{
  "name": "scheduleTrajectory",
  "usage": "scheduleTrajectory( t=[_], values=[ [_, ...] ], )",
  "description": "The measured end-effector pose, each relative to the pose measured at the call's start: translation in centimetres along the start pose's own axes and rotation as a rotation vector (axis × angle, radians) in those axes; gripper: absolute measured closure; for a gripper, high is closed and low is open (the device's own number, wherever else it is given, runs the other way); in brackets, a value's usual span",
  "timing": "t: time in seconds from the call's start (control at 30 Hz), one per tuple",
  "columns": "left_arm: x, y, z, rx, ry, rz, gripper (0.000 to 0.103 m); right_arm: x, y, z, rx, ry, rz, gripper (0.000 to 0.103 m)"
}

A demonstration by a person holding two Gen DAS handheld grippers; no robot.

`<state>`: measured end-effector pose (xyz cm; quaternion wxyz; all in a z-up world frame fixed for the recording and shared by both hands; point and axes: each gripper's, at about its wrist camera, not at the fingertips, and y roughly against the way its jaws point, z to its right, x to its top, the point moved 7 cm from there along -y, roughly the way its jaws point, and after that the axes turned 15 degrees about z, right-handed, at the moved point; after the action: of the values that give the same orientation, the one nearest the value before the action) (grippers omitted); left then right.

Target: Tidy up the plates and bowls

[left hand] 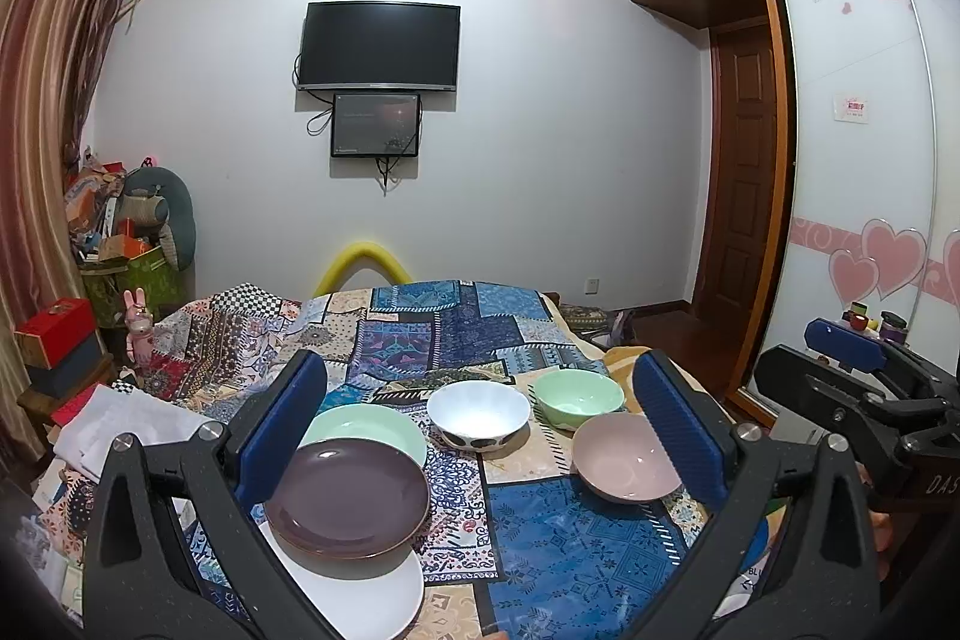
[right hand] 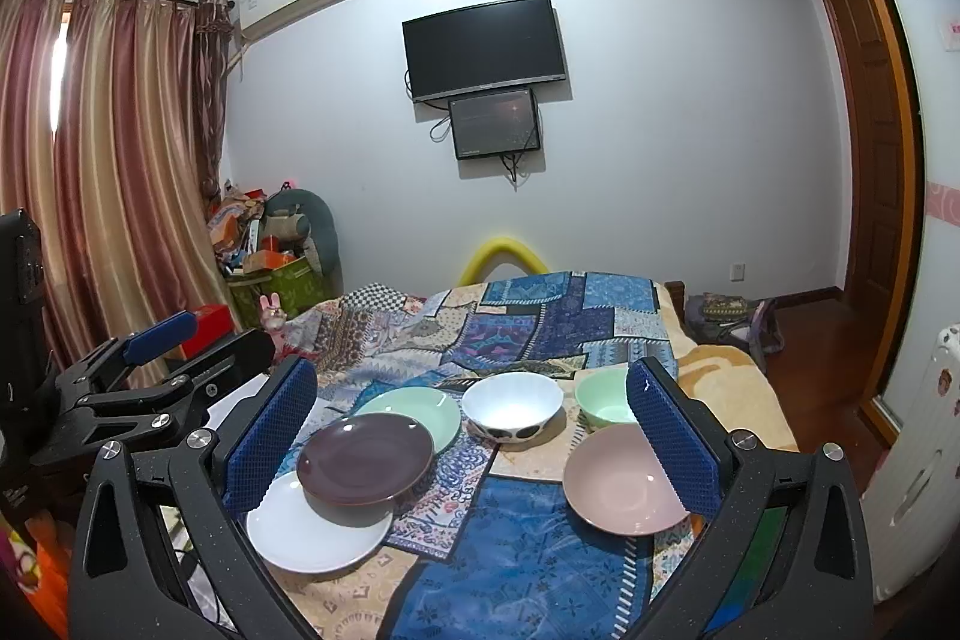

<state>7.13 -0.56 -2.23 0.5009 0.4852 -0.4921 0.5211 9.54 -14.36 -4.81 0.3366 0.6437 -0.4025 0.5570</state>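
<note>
**Both claws wide, dishes on the quilt**

Left gripper and right gripper hover spread apart, holding nothing. At 9 o'clock, purple plate overlaps white plate and green plate. White bowl at 12; green bowl and pink bowl at 2–3 o'clock.

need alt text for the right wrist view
Open right gripper hovers over a patchwork cloth holding three overlapping plates, purple atop white and green, plus white, green and pink bowls. Left gripper sits at left.
</note>
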Motion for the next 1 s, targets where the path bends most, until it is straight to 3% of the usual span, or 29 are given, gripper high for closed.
scheduleTrajectory(
  t=[1.0],
  values=[
    [1.08, 0.61, -0.06, -0.001, -0.001, 0.007, 0.000, -0.20, -0.02, 0.04, 0.000, -0.001, -0.002, 0.000]
  ],
)
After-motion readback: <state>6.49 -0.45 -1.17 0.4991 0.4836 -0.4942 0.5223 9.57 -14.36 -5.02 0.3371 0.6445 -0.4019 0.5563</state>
